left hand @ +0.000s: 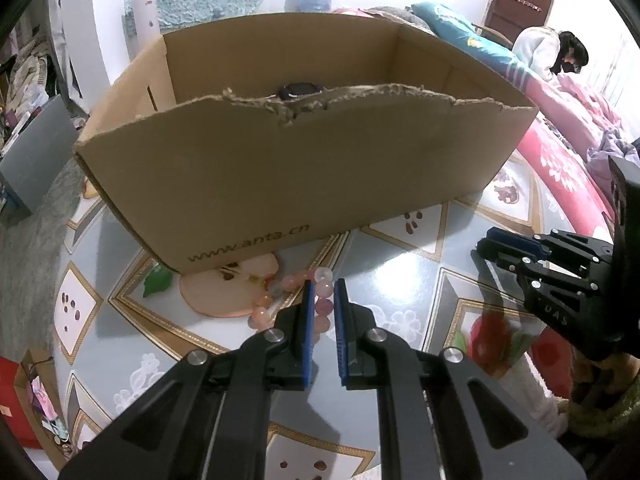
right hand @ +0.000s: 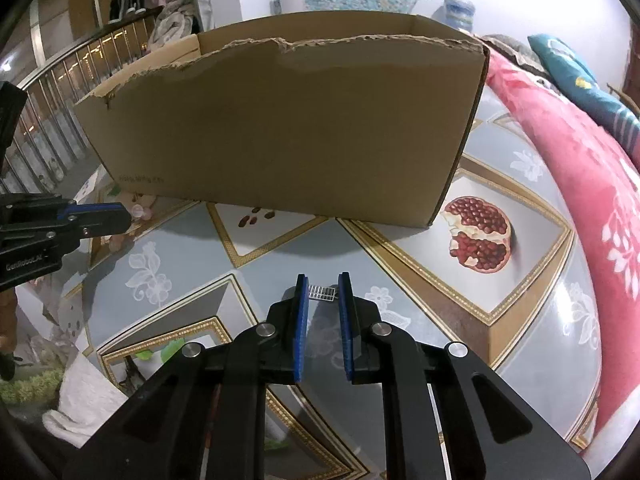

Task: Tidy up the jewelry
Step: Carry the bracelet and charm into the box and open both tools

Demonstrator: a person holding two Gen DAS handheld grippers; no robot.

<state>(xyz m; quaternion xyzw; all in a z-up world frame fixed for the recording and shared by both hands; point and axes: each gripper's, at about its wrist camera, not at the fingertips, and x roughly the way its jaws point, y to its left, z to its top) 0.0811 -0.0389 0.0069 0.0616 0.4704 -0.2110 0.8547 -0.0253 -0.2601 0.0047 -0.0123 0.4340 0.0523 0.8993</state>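
Note:
A pink bead bracelet (left hand: 325, 289) lies on the table just in front of the cardboard box (left hand: 280, 168), and my left gripper (left hand: 323, 300) is shut on it, beads showing between the blue pads. In the right wrist view a small silver ladder-like jewelry piece (right hand: 322, 293) spans the gap of my right gripper (right hand: 323, 290), which is shut on it just above the tablecloth. Inside the box a dark watch (left hand: 300, 90) peeks over the torn front wall. The right gripper (left hand: 486, 242) shows at the right of the left view, and the left gripper (right hand: 124, 212) with its beads (right hand: 140, 211) at the left of the right view.
The box (right hand: 280, 128) stands close ahead of both grippers, with a ragged top edge. A fruit-patterned cloth covers the table (right hand: 400, 248). A red floral blanket (right hand: 580, 168) borders the right side. A white towel (right hand: 88, 396) lies at the near left. A person (left hand: 552, 52) sits far back right.

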